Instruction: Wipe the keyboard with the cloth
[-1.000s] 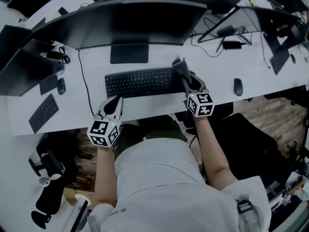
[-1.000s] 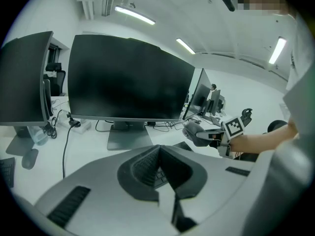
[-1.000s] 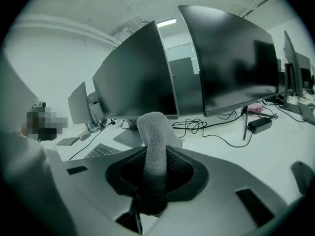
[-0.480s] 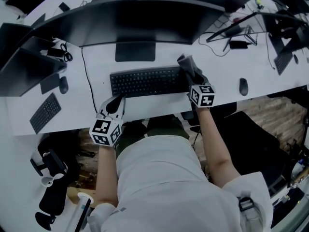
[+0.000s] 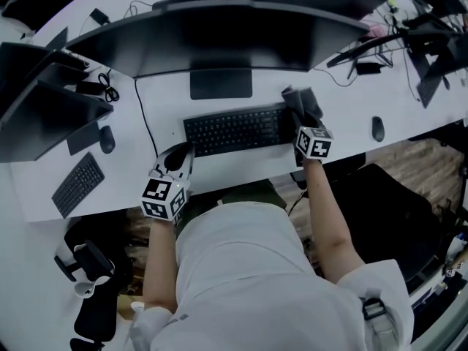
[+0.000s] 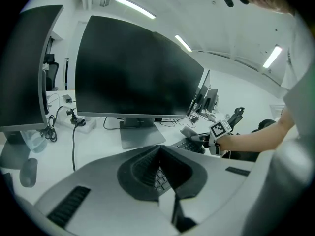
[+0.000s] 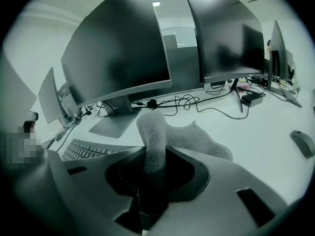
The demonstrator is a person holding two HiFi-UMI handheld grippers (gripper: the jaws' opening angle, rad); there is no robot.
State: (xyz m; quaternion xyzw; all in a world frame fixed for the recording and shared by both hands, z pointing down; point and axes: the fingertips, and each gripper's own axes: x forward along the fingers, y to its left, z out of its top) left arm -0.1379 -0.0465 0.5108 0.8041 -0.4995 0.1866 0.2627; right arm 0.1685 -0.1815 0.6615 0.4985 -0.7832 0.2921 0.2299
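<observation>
Grey cloth (image 7: 153, 129) between closed right fingers (image 7: 183, 175)

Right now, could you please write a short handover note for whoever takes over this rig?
Left claw: shut, empty, at the front left corner of the keyboard.
Right claw: shut on the cloth at the keyboard's right end; the cloth bunches up beyond the tips.
Done: the cloth is gripped and brought to the keyboard. How much has been wiped cannot be told.
Left: probably sweep the cloth across the keys toward the left end.
</observation>
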